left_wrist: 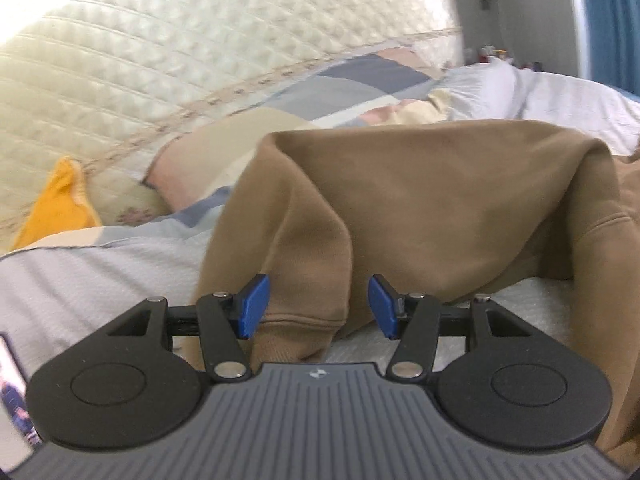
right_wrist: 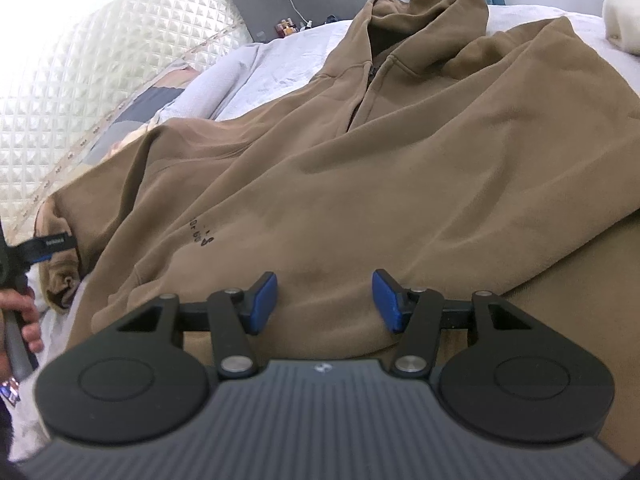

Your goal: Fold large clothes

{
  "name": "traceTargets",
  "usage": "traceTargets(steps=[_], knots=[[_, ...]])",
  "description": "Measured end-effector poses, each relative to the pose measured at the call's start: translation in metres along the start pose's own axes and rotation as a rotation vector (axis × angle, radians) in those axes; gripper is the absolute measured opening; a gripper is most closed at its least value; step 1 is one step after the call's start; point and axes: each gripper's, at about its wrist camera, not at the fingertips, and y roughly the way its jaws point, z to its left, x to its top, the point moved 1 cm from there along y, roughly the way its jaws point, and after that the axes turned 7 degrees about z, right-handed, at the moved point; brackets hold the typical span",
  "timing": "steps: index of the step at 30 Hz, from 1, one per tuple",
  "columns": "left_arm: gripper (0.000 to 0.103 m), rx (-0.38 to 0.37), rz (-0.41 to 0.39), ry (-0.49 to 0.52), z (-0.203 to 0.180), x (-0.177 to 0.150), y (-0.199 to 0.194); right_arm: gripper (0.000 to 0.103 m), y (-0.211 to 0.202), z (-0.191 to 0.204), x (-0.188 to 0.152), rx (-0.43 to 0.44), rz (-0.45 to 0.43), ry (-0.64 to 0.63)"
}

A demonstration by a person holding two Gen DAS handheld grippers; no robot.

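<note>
Brown hoodie (right_wrist: 400,152) on bed (left_wrist: 580,100), left gripper (left_wrist: 318,306) parted around cuff, seemingly untouching, right gripper (right_wrist: 324,302) parted above hem.

Left gripper (left_wrist: 318,306), right gripper (right_wrist: 324,302): blue pads, black linkage arms, silver pivot screws, ribbed grey housing, round black side discs, small centre logo.

In the left wrist view, bare bed (left_wrist: 92,280) lies free at lower left; the raised brown sweatshirt (left_wrist: 420,200) blocks centre and right.

Print on brown hoodie (right_wrist: 202,237) unreadable.
</note>
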Motion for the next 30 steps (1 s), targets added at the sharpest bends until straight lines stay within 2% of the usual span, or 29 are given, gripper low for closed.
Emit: traceTargets(steps=[3, 7, 9, 11, 13, 16, 17, 18, 21, 25, 27, 30], knots=[[0.061, 0.051, -0.023, 0.011, -0.002, -0.006, -0.007, 0.055, 0.0, -0.002, 0.001, 0.009, 0.002, 0.014], [0.062, 0.096, -0.013, 0.027, 0.0, -0.008, 0.003, 0.054, -0.001, -0.006, 0.002, 0.018, -0.001, 0.056], [0.063, 0.069, 0.006, 0.007, 0.002, -0.007, 0.01, 0.054, -0.001, -0.008, 0.002, 0.025, -0.001, 0.075], [0.063, -0.009, 0.035, -0.003, 0.003, -0.003, 0.019, 0.054, 0.0, -0.007, 0.003, 0.024, 0.001, 0.075], [0.062, -0.013, 0.068, -0.015, 0.002, 0.0, 0.028, 0.054, 0.002, -0.008, 0.003, 0.024, 0.002, 0.071], [0.047, 0.037, 0.104, -0.002, -0.007, 0.006, 0.033, 0.054, 0.004, -0.006, 0.003, 0.01, -0.004, 0.053], [0.032, 0.038, 0.108, 0.006, -0.009, 0.009, 0.031, 0.054, 0.004, -0.005, 0.003, 0.004, -0.006, 0.049], [0.027, 0.033, 0.11, 0.011, -0.009, 0.012, 0.028, 0.054, 0.005, -0.004, 0.003, -0.002, -0.007, 0.043], [0.018, -0.021, 0.098, 0.02, -0.001, 0.027, 0.004, 0.054, 0.005, -0.004, 0.005, -0.007, -0.004, 0.04], [0.017, -0.094, 0.063, 0.006, 0.021, 0.065, -0.05, 0.056, -0.001, -0.007, 0.01, 0.008, -0.005, 0.084], [0.016, -0.136, 0.036, -0.002, 0.03, 0.091, -0.084, 0.057, -0.01, -0.009, 0.014, 0.029, -0.031, 0.109], [0.016, -0.19, -0.048, -0.002, 0.037, 0.128, -0.142, 0.058, -0.029, -0.01, 0.017, 0.066, -0.102, 0.109]])
